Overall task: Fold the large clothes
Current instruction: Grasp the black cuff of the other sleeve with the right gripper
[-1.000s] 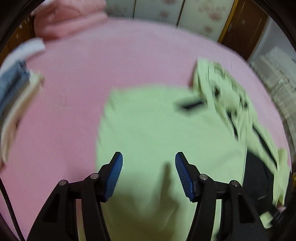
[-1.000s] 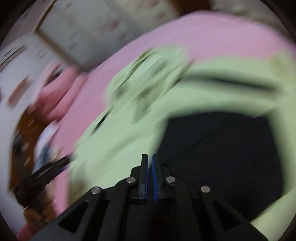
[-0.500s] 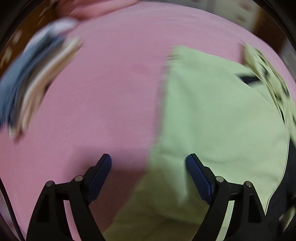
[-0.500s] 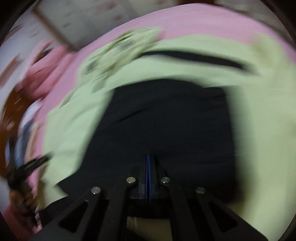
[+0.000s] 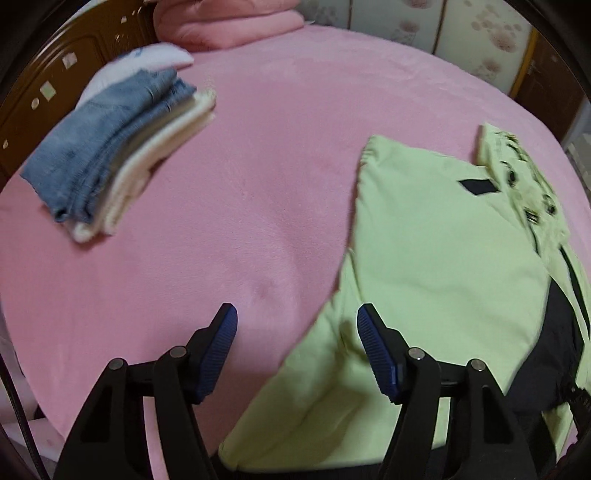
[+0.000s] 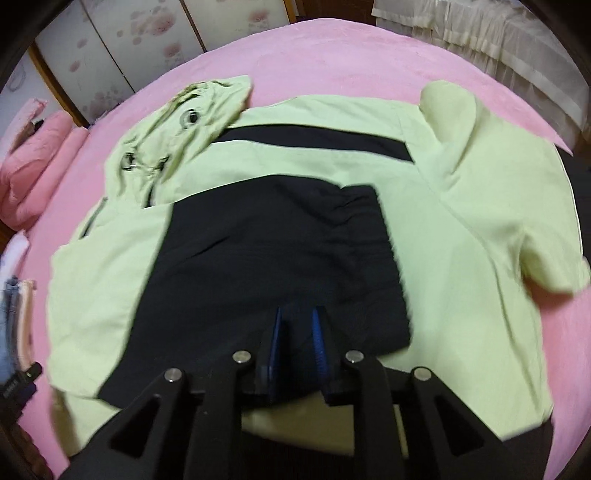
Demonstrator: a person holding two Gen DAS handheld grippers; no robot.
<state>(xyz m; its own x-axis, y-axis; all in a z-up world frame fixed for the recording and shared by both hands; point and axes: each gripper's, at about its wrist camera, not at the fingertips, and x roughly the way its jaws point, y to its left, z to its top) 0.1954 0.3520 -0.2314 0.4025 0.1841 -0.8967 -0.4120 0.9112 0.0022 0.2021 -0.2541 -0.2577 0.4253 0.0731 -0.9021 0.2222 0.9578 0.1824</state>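
Observation:
A light green hooded jacket (image 5: pixel 443 258) with a black front panel (image 6: pixel 277 251) lies spread on the pink bed (image 5: pixel 258 166). Its hood (image 6: pixel 184 122) is bunched at the far left in the right wrist view. One sleeve (image 6: pixel 461 122) is folded inward at the right. My left gripper (image 5: pixel 295 332) hovers over the jacket's left edge, half over bare sheet. Its jaws are wide and closing, with nothing held. My right gripper (image 6: pixel 297 332) hangs above the black panel's near edge. Its jaws stand a narrow gap apart and are opening, and I see no cloth pinched between them.
A folded stack of jeans and cream clothes (image 5: pixel 110 155) sits at the bed's far left, by a wooden headboard (image 5: pixel 55 85). Pink bedding (image 5: pixel 229 22) is piled at the head. Flowered wardrobe doors (image 6: pixel 110 55) stand behind the bed. Bare pink sheet (image 5: pixel 184 295) stretches left of the jacket.
The left view swung leftward off the jacket, bringing the folded stack into view, and its jaws widened, then narrowed a little. The right gripper was shut; now a narrow gap shows.

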